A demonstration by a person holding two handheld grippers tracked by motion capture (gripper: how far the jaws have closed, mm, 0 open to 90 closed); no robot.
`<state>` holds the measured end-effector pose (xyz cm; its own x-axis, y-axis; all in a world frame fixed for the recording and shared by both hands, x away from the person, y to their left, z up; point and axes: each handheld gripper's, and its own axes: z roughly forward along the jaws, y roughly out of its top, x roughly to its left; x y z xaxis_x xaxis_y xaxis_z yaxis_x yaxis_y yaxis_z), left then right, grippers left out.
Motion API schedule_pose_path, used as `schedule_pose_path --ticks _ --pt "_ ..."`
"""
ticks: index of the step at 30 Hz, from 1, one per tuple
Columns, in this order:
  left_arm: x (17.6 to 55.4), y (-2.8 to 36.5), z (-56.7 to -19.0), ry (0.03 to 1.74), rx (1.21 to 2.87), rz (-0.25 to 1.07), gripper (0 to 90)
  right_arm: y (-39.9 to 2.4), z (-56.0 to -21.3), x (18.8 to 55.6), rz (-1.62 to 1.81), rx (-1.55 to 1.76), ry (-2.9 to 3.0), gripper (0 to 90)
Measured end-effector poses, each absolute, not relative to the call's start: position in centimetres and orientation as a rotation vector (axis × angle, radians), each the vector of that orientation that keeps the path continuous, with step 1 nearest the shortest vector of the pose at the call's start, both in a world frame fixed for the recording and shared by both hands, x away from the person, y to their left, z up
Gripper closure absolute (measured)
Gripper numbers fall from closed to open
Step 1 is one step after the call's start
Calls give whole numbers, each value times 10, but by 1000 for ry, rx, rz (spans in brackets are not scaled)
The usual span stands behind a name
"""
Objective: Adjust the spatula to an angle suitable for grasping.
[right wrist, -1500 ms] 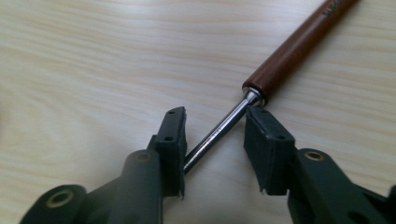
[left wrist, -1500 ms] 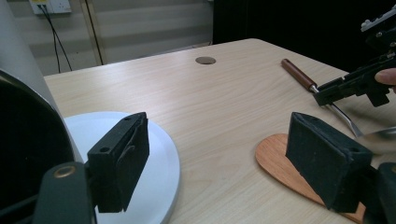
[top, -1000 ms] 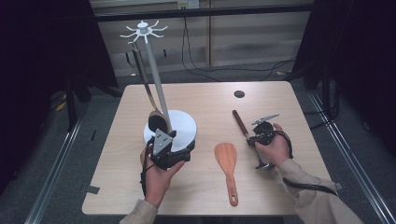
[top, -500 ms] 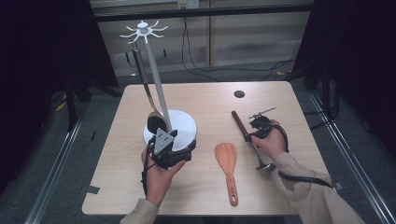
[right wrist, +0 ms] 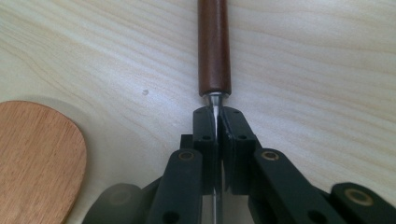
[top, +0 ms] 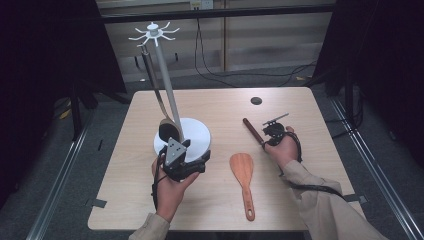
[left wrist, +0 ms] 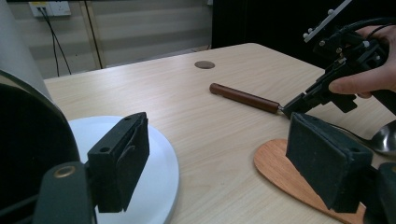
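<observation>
A spoon with a brown wooden handle (top: 251, 130) (right wrist: 214, 46) (left wrist: 243, 97) lies on the table right of centre. My right gripper (top: 270, 134) (right wrist: 216, 112) is shut on its thin metal shaft just below the handle, and its jaws have just been closing on that shaft. The spoon's steel bowl (left wrist: 385, 139) rests under the right hand. My left gripper (top: 192, 156) (left wrist: 215, 140) stands open at the front edge of the utensil stand's white round base (top: 195, 132) (left wrist: 149, 158). A dark ladle (top: 167, 131) hangs from the stand's hooks beside the pole (top: 167, 85).
A wooden spatula (top: 243, 172) (left wrist: 289, 172) (right wrist: 37, 154) lies between the two hands, handle toward the front edge. A small dark round spot (top: 256, 100) (left wrist: 204, 65) marks the far side of the table. Dark floor and cables surround the table.
The right gripper has shifted a little left along the spoon toward its handle and closed on the shaft. The left hand has stayed at the stand's base.
</observation>
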<state>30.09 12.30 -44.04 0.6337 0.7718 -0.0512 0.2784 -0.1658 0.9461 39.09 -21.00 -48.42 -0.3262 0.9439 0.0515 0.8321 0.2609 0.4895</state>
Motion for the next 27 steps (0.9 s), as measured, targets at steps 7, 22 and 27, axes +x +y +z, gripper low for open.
schedule_pose_path --ticks 7,22,27 --pt "303 121 -442 859 1732 533 211 -223 -474 376 890 1602 2217 858" --pt "303 81 -443 844 1693 286 192 -242 -436 331 1395 1352 1999 863" --pt "305 61 -444 835 1686 186 225 -241 -427 327 1486 1318 1955 863"
